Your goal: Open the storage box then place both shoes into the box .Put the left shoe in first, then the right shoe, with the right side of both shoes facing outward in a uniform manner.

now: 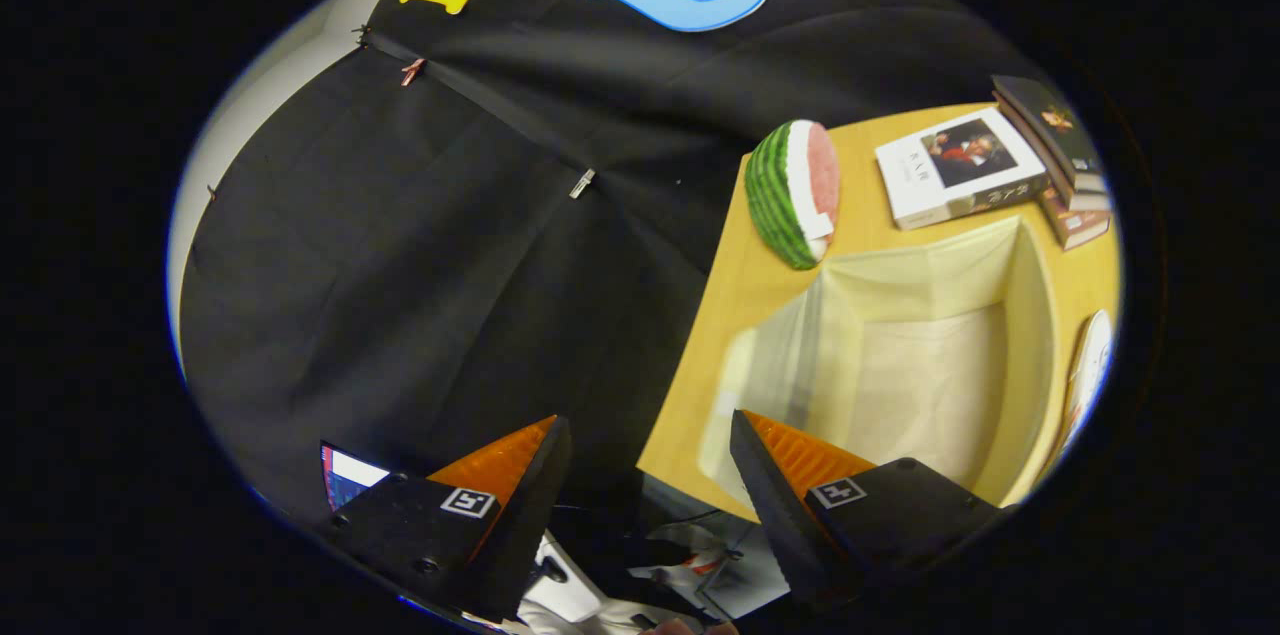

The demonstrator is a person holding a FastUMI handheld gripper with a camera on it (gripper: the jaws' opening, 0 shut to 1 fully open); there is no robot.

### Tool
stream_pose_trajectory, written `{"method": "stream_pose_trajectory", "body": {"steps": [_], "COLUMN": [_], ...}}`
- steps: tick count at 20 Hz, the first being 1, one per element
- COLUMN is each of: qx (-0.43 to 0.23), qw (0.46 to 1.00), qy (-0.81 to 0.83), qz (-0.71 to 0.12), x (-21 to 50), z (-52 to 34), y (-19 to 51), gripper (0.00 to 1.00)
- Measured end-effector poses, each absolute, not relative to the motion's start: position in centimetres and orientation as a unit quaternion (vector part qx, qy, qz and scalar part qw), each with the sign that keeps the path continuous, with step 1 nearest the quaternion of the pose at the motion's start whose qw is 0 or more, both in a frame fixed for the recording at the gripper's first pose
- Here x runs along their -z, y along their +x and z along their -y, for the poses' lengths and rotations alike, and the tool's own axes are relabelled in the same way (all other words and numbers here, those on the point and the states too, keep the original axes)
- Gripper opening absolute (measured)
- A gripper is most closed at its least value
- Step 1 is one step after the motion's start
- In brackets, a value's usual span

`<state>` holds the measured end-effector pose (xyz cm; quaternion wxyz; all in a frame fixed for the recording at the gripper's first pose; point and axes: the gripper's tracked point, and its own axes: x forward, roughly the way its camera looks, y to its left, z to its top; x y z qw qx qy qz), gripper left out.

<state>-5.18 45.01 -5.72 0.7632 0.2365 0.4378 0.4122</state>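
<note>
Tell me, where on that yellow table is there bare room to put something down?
The open gripper holds nothing. Bare patches on the table: the strip between the storage box and the table's near edge, and the corner below the watermelon slice. The open box looks empty inside. It is crowded beyond the box, where the white book and the stacked books sit close together.

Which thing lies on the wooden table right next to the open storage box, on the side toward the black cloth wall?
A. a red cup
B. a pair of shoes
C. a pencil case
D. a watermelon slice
D: the watermelon slice, with green striped rind and pink flesh, lies on the table beside the open box, beyond the fingers of the open claw, which holds nothing.
</note>
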Motion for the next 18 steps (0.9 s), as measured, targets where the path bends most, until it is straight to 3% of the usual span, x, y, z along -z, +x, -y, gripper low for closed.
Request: {"method": "stream_pose_trajectory", "body": {"steps": [6, 13, 18], "qx": [-0.309, -0.157, -0.101], "qw": [0.851, 0.881, 0.889], "qy": [0.169, 0.143, 0.009], "qz": [-0.39, -0.422, -0.447], "x": [8.8, 14.3, 20.1], "z": [-31.2, -16.8, -7.6], "y": [-0.6, 0.4, -0.1], "gripper": [0.98, 0.98, 0.98]}}
